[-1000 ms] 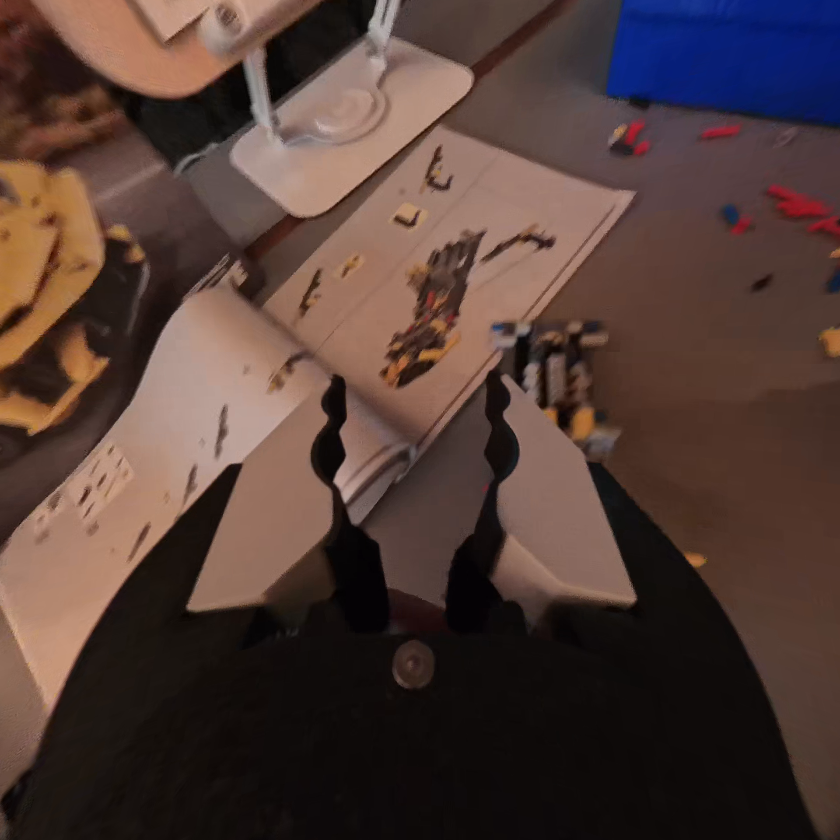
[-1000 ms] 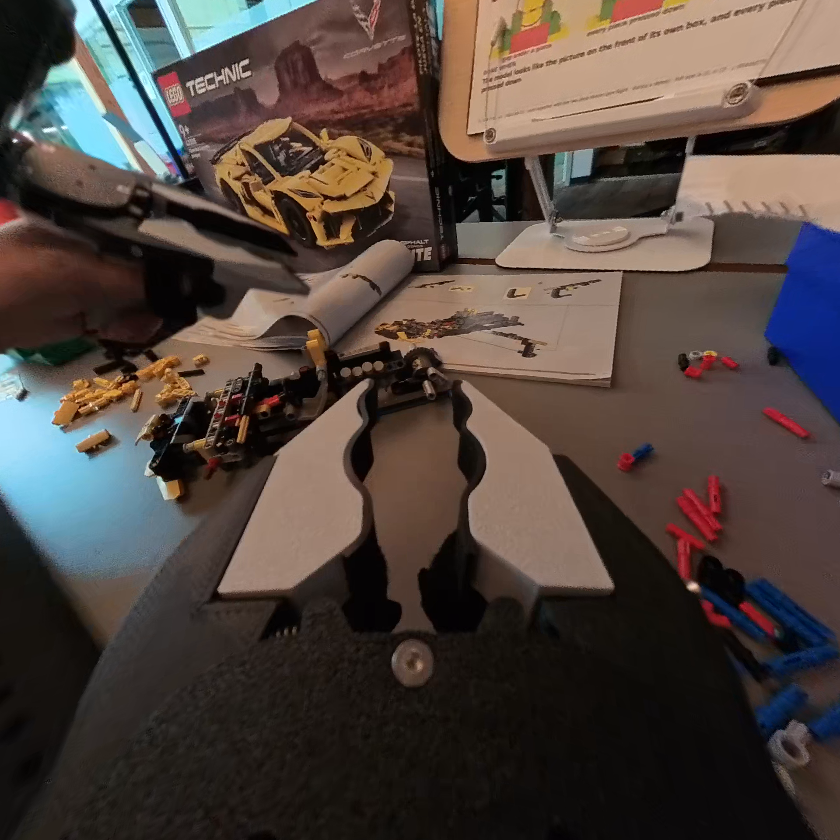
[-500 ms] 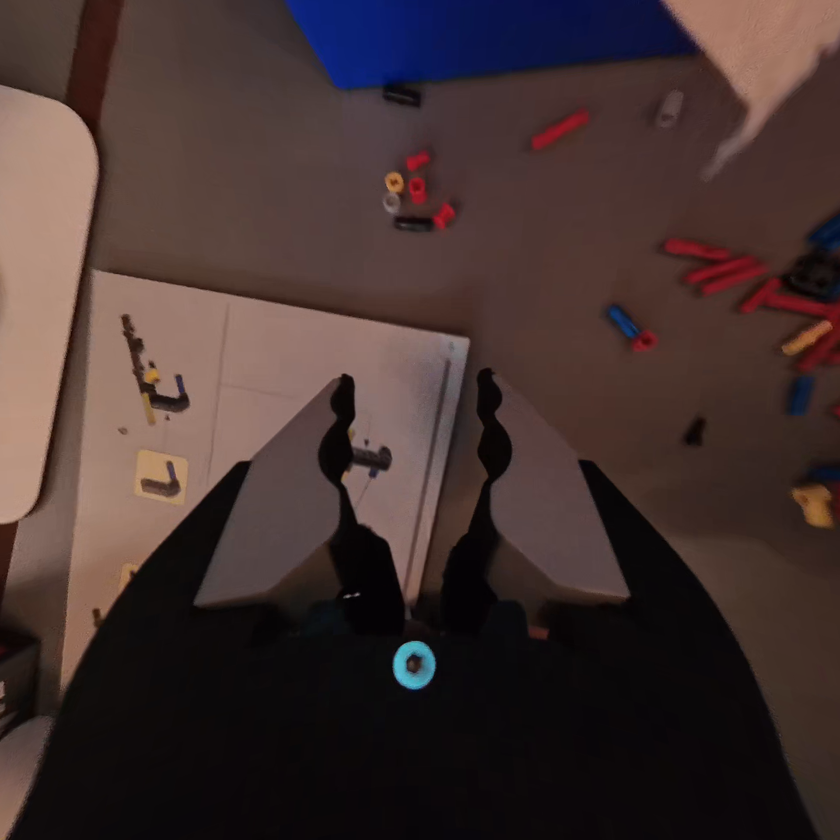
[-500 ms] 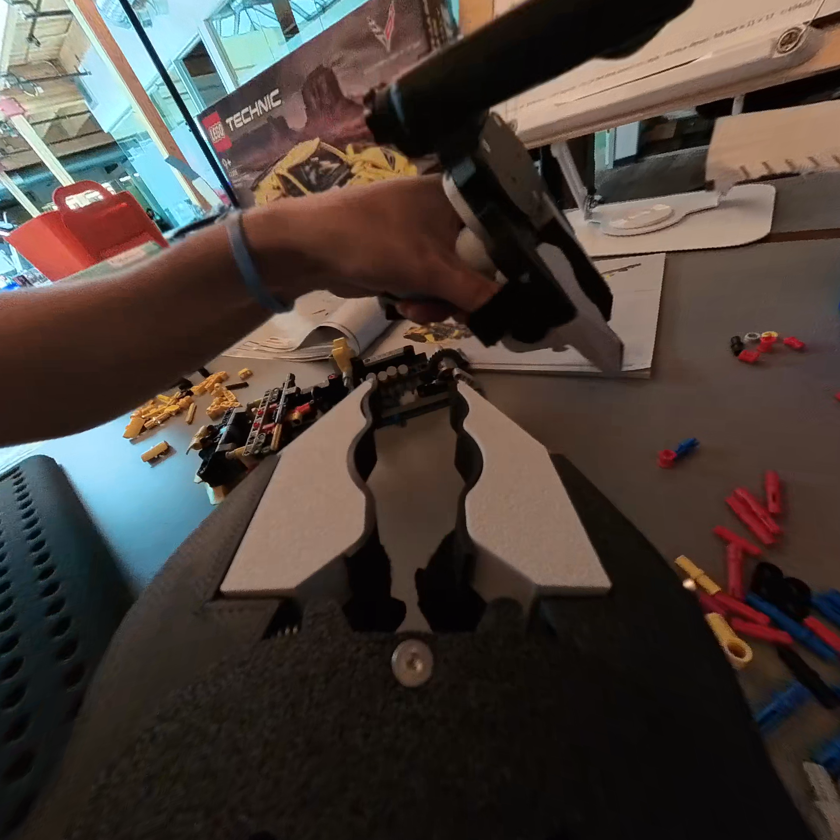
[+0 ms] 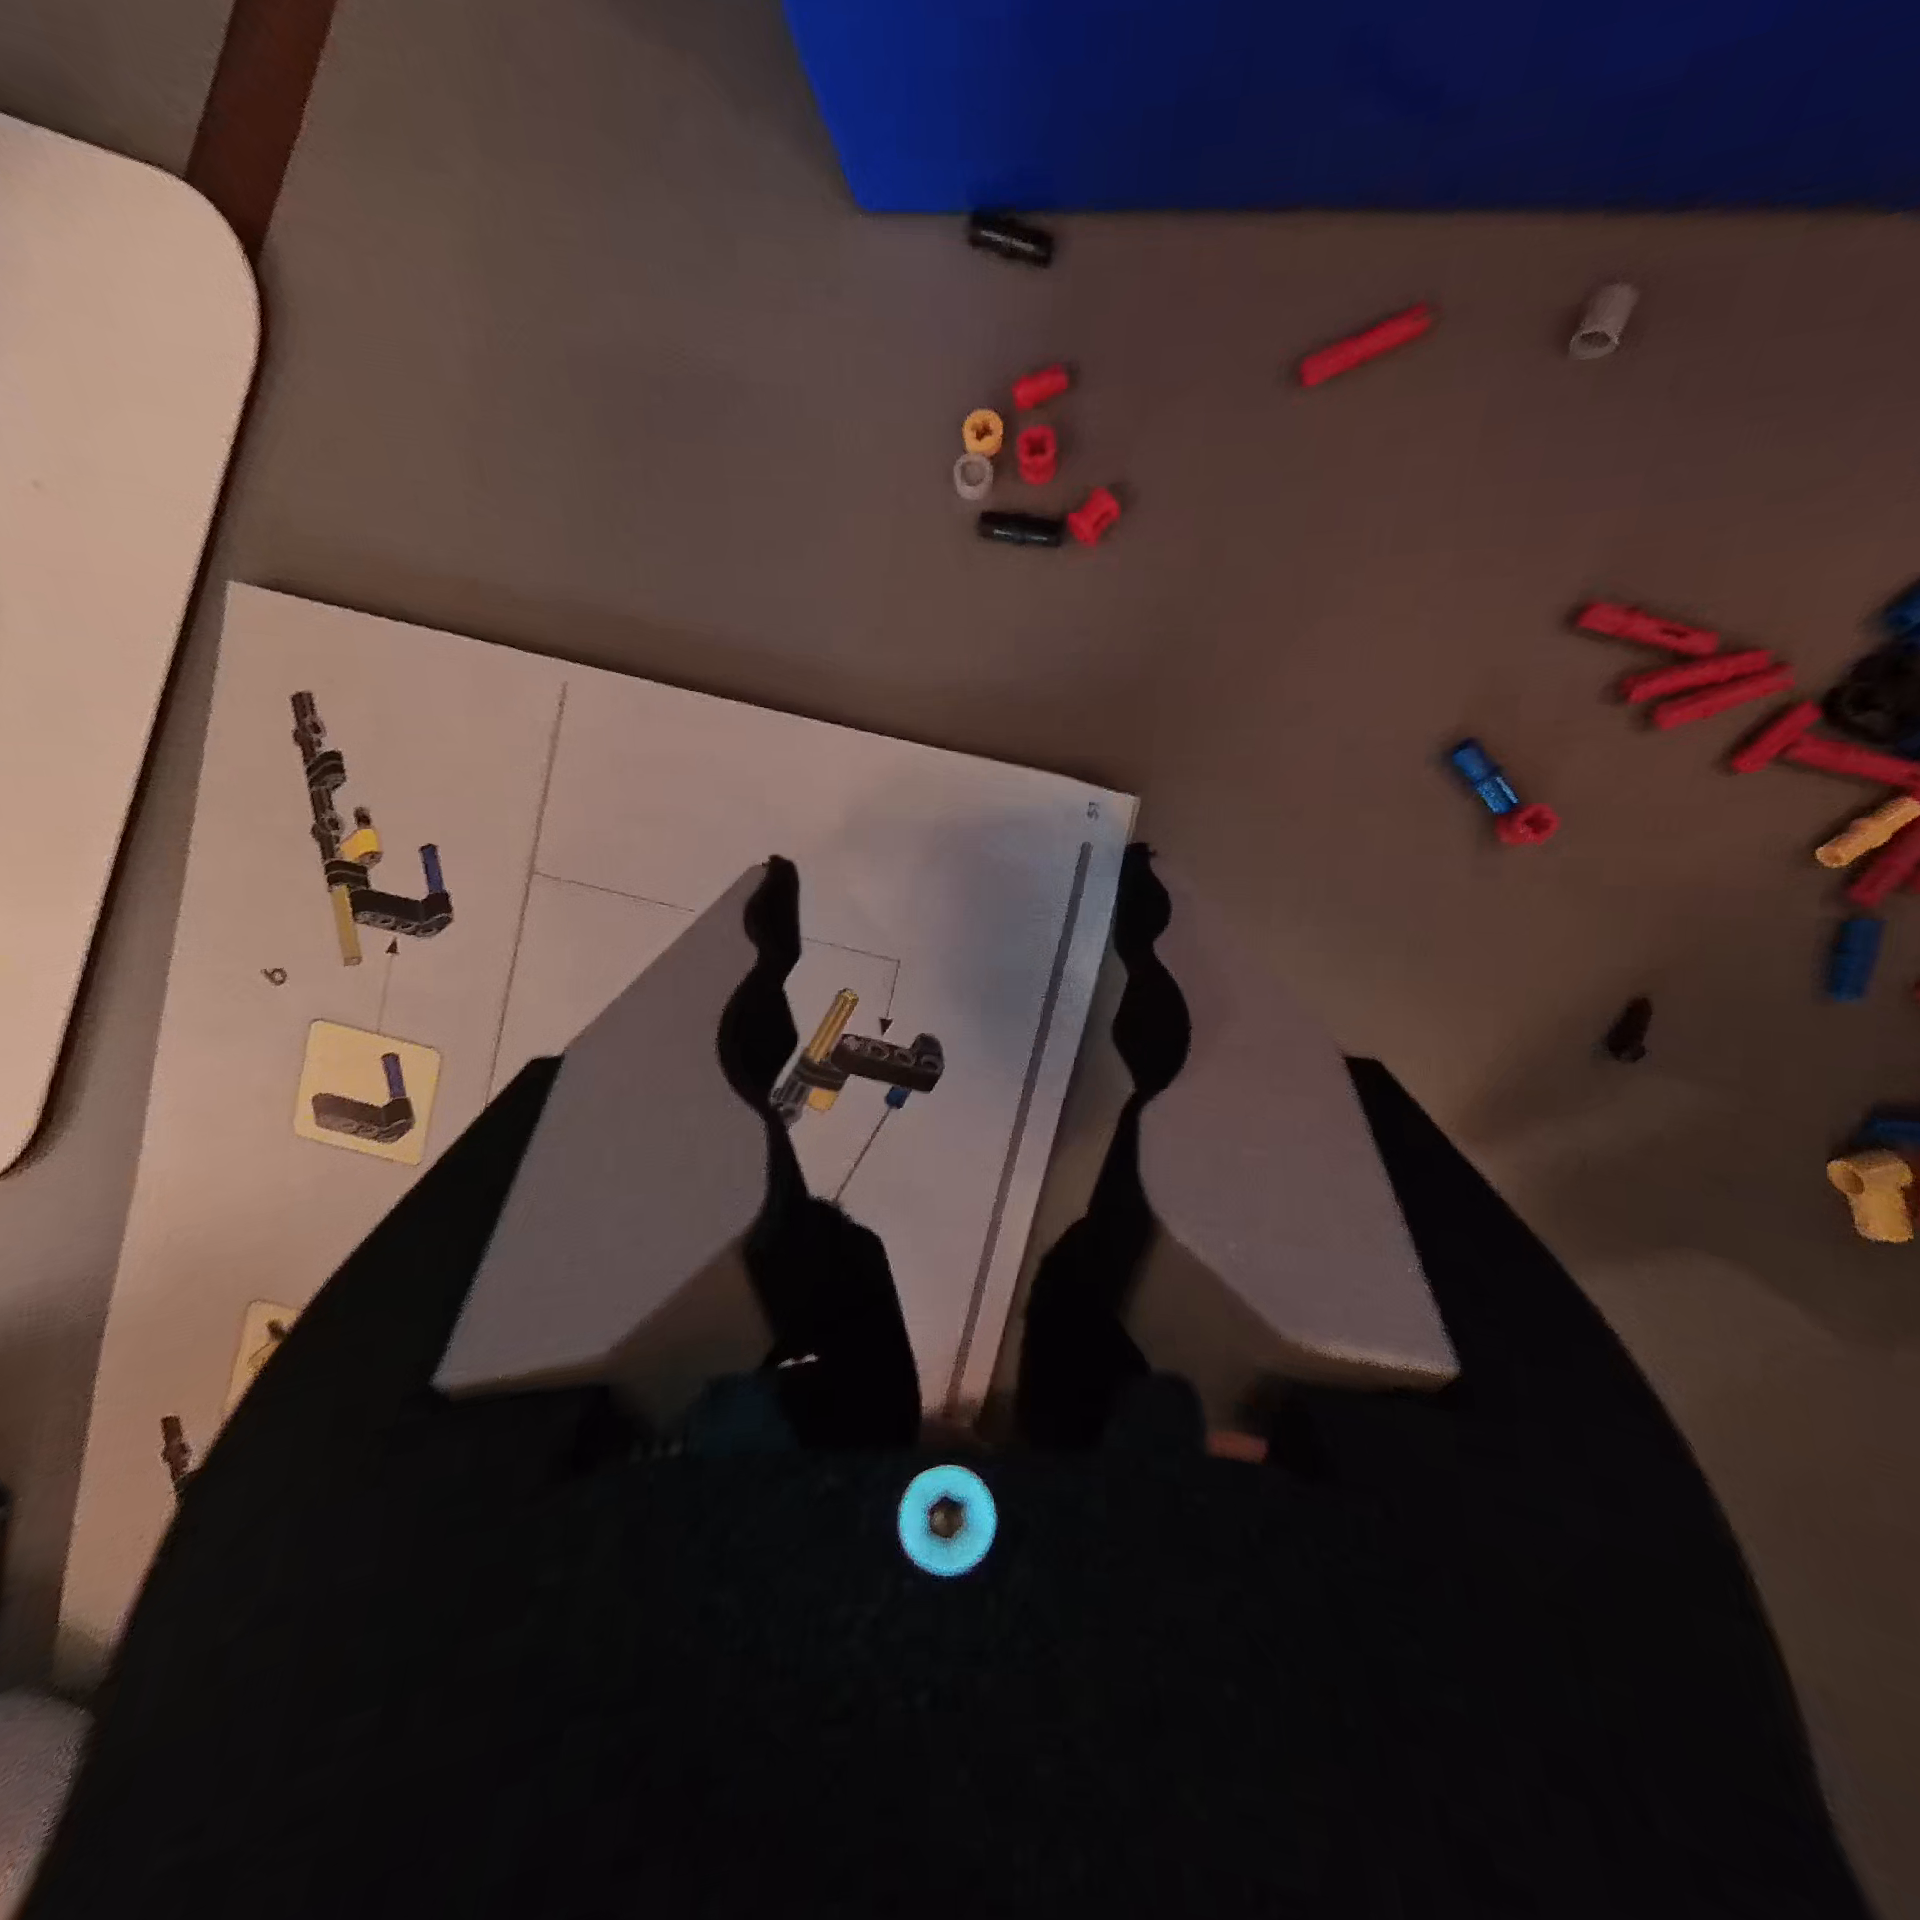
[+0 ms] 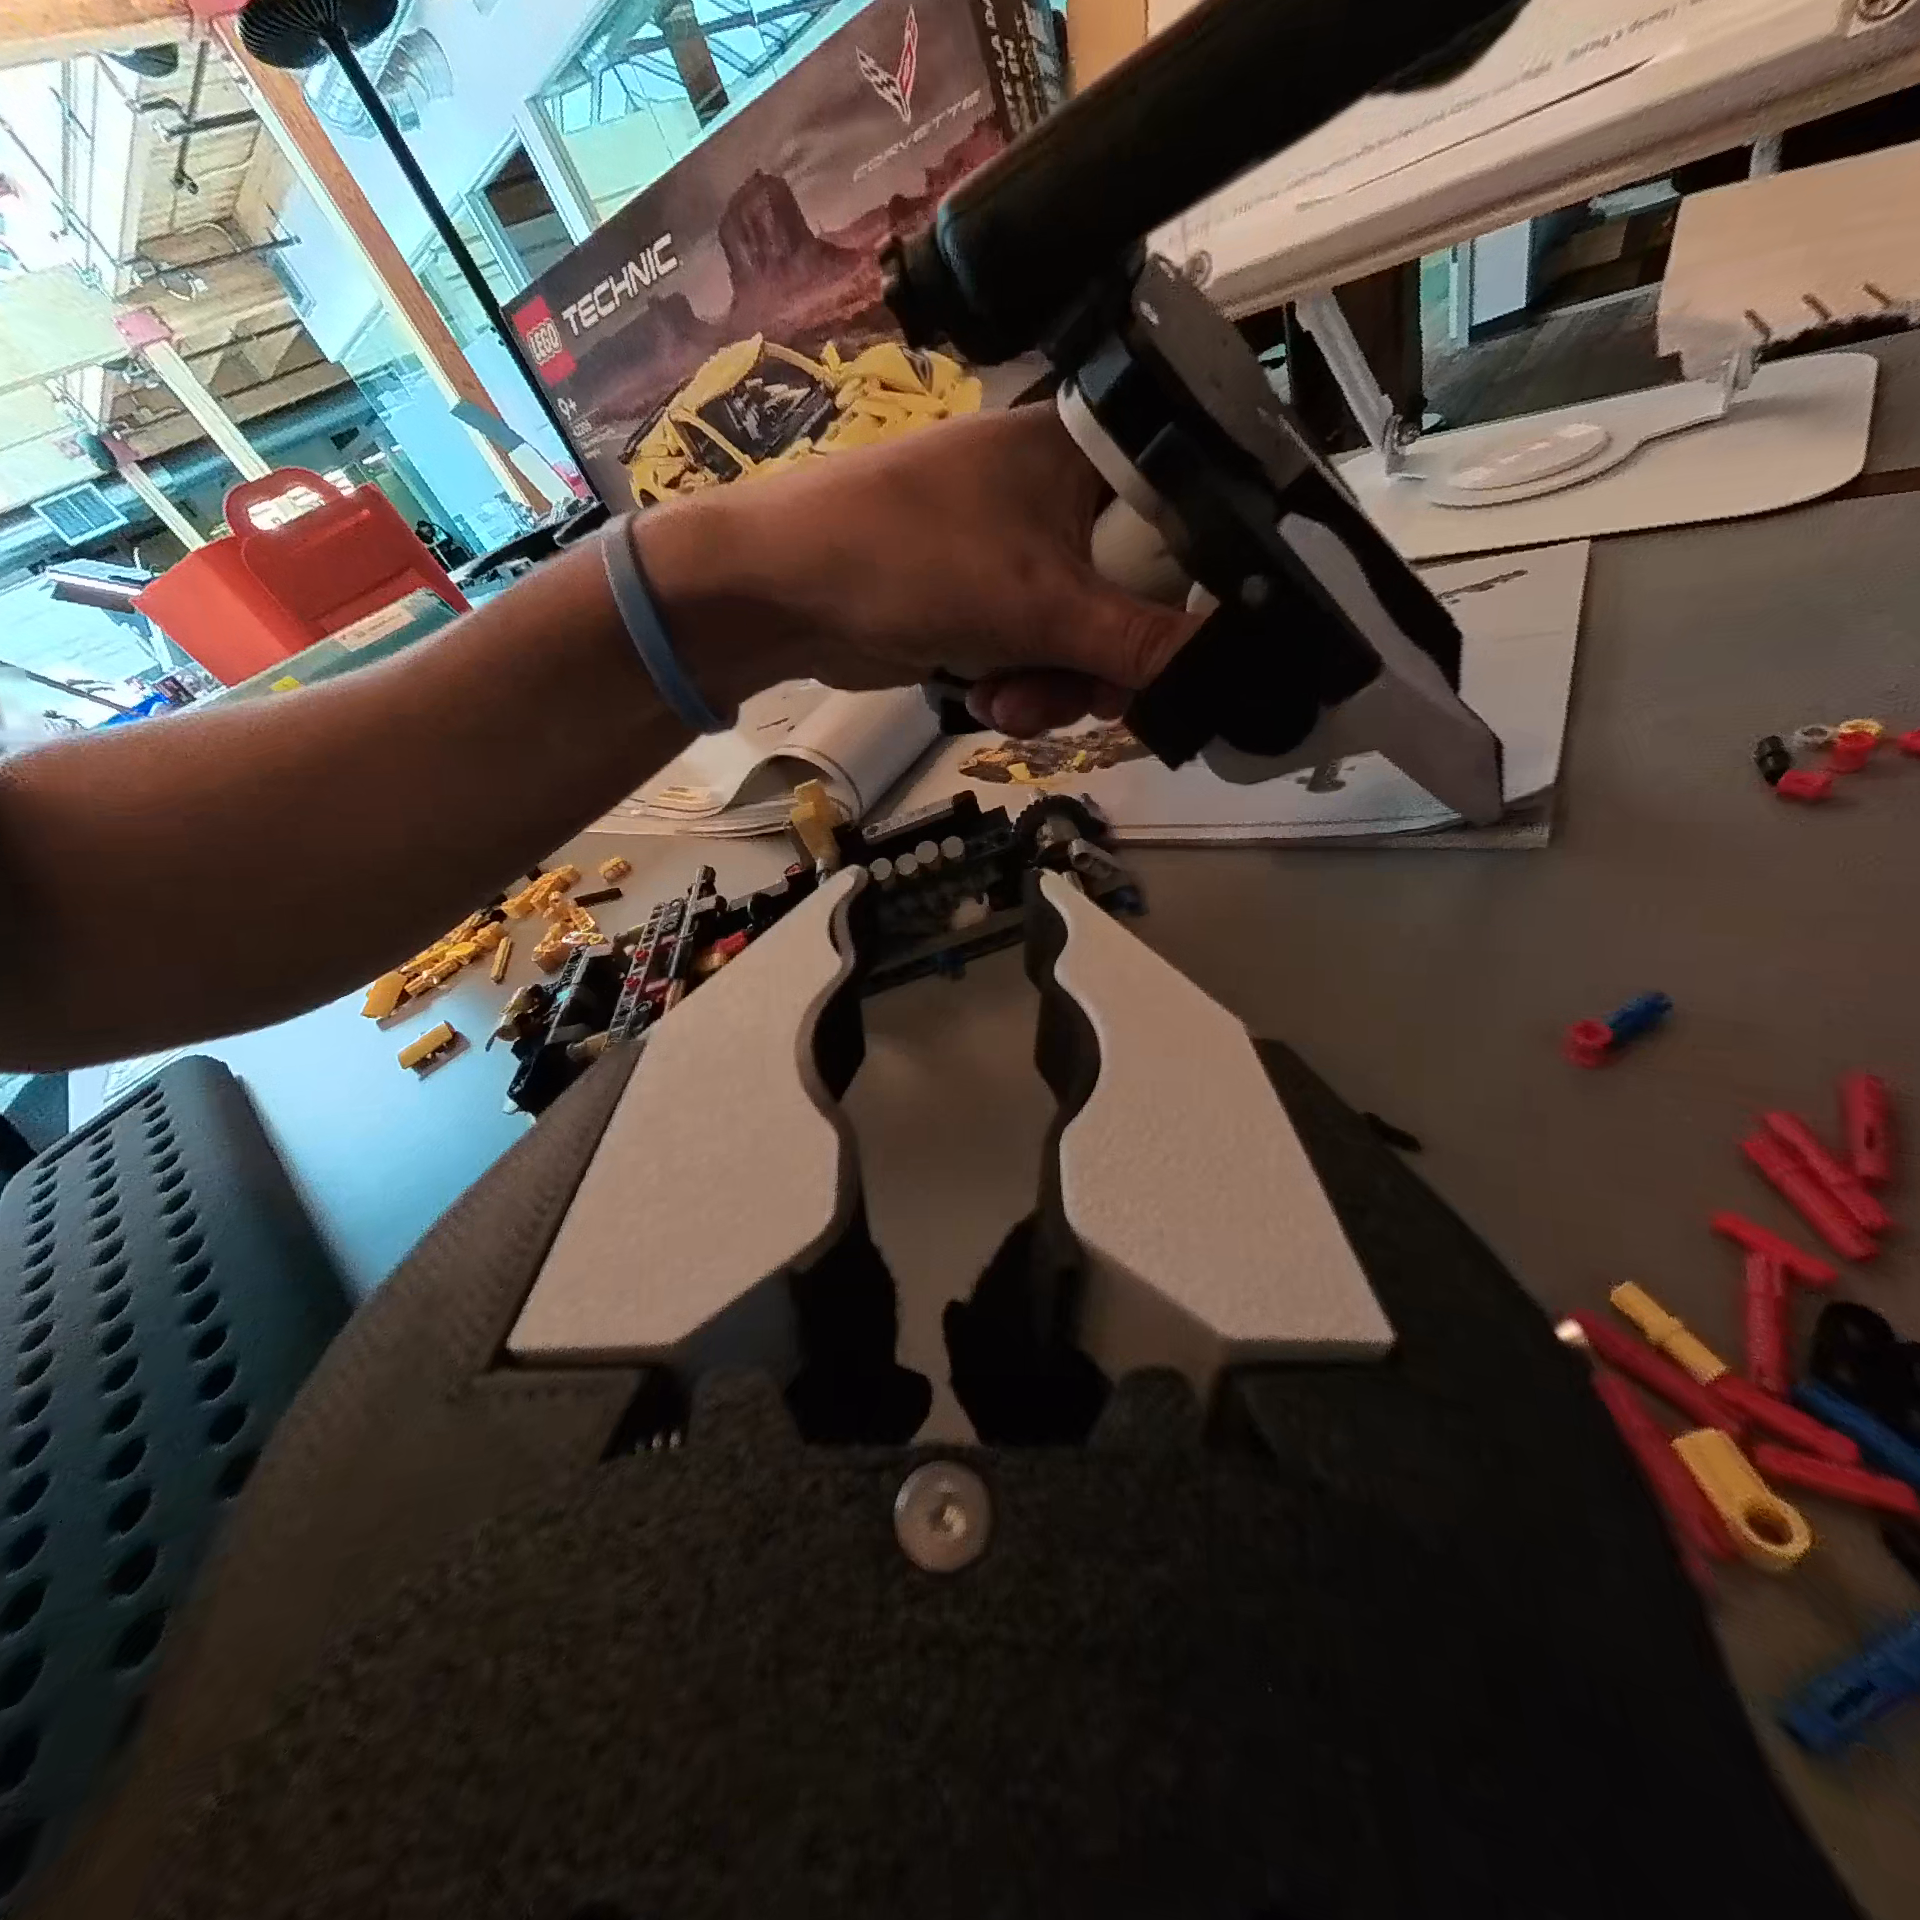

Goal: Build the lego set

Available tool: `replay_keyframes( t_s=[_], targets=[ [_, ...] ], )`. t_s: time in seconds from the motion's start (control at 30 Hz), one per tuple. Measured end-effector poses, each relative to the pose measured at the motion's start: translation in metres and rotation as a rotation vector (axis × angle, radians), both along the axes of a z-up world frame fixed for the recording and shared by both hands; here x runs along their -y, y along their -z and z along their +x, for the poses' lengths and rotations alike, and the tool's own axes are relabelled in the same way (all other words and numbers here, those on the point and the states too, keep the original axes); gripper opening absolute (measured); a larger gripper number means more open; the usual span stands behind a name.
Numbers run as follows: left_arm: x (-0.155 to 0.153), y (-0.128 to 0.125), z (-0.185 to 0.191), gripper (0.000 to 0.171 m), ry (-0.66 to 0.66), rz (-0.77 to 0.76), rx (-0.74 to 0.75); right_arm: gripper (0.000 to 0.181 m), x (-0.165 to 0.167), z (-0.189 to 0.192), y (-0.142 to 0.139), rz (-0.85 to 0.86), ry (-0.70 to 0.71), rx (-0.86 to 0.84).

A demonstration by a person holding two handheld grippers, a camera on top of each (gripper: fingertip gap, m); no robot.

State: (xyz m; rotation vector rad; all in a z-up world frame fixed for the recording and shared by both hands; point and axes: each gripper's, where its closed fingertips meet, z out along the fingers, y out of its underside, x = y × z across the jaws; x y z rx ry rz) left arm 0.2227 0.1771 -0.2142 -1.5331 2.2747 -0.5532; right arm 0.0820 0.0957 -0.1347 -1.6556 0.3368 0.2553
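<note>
Judging by build: partly assembled black, grey and yellow plastic lego chassis [image 6: 831, 914], light, rigid, brittle at pin joints; best gripped across long side beams. Lying on grey surface [image 6: 1351, 987] just beside open white instruction booklet [image 5: 644, 790]. Right tool [image 6: 951, 888] spread wide, empty, just short of chassis; left tool [image 5: 956, 868] wide, empty, over booklet corner.

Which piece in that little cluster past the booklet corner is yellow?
The round bush at the cluster's top left. The others there are red, grey or black.

Grey-fingered black claw [image 6: 945, 894], blue wristband [image 6: 649, 623]
</note>
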Motion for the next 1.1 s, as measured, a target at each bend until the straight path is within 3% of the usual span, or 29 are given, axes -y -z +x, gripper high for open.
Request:
replay_keyframes(
  t_s=[0.17,0.27,0.4,0.47,0.67,0.8,0.93,1.1],
  targets=[
    [-0.003,0.001,-0.002,0.059,-0.002,-0.043,-0.013,0.027,-0.007,0.002,0.002,-0.016,-0.008,0.016],
    [-0.005,0.000,-0.004,0.053,0.001,-0.069,-0.013,0.031,-0.013,0.036,0.006,-0.110,0.082,0.127],
    [-0.010,-0.002,-0.011,0.011,0.032,-0.095,-0.015,0.047,-0.030,0.086,0.024,-0.364,0.106,0.124],
    [-0.021,0.004,-0.014,0.004,0.022,-0.068,-0.029,0.049,-0.045,0.100,0.040,-0.444,0.090,0.125],
    [-0.038,-0.002,-0.016,0.006,-0.093,-0.244,-0.011,0.051,-0.072,0.112,0.076,-0.674,0.056,0.154],
    [-0.060,-0.011,-0.030,0.011,-0.104,-0.199,0.028,0.049,-0.060,0.135,0.070,-0.684,0.182,0.190],
    [-0.077,-0.011,-0.047,0.012,-0.114,-0.154,0.036,0.042,-0.060,0.131,0.077,-0.683,0.155,0.107],
    [-0.074,-0.014,-0.059,0.013,-0.100,-0.185,0.047,0.035,-0.058,0.130,0.081,-0.707,0.167,0.127]
  ],
)
